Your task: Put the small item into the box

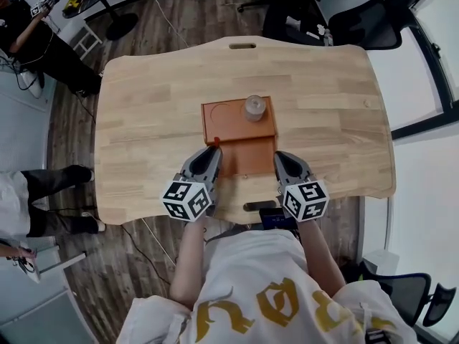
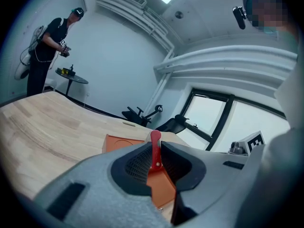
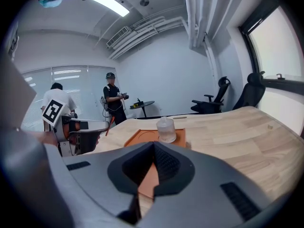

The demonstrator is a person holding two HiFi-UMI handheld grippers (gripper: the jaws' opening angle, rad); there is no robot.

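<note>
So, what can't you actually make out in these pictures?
- Red item, left gripper view: its lower part is hidden between the shut jaws of the left gripper, so its full shape is unclear.
- Orange box, head view: its near corners are covered by the left gripper and the right gripper.
- Clear jar, every view: too small to tell any contents.

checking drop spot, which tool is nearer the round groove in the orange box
Left. The left tool sits just short of the round groove; the right tool is farther, by the near right corner of the box.
</note>
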